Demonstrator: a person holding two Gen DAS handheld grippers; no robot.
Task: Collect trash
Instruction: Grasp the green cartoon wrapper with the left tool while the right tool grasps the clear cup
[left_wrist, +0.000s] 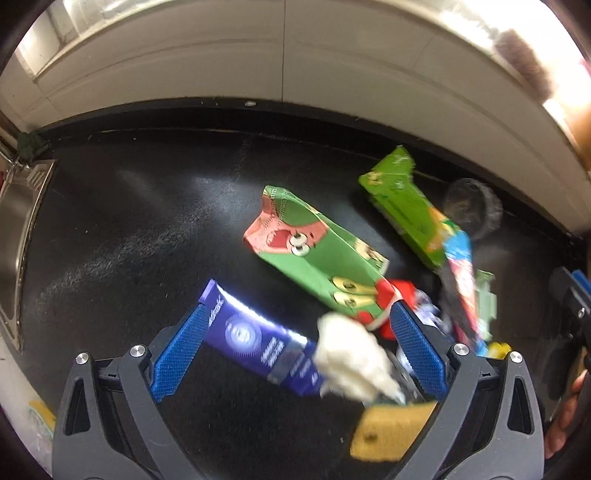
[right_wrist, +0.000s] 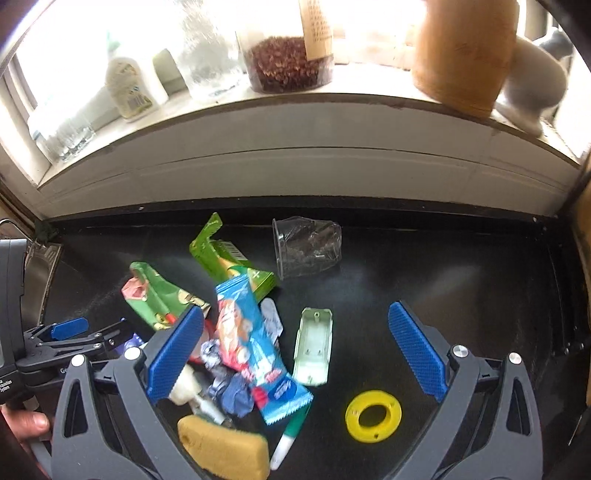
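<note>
Trash lies in a heap on a black countertop (left_wrist: 129, 229). My left gripper (left_wrist: 295, 347) is open above a dark blue box (left_wrist: 255, 339) and a crumpled white wad (left_wrist: 354, 358). A green-and-pink carton (left_wrist: 317, 254), a green box (left_wrist: 402, 206) and a blue-red wrapper (left_wrist: 461, 280) lie beyond. My right gripper (right_wrist: 295, 350) is open over the blue-red wrapper (right_wrist: 255, 347), a pale green plastic part (right_wrist: 314, 347) and a yellow ring (right_wrist: 373, 415). A clear crushed cup (right_wrist: 306, 245) lies farther back. A yellow sponge (right_wrist: 225, 446) and a green-white pen (right_wrist: 291, 435) lie near.
A steel sink (left_wrist: 14, 236) is at the left end of the counter. A white windowsill (right_wrist: 295, 99) behind carries jars, glasses and a brown vessel (right_wrist: 461, 51). The left gripper also shows in the right wrist view (right_wrist: 70, 332), at its left edge.
</note>
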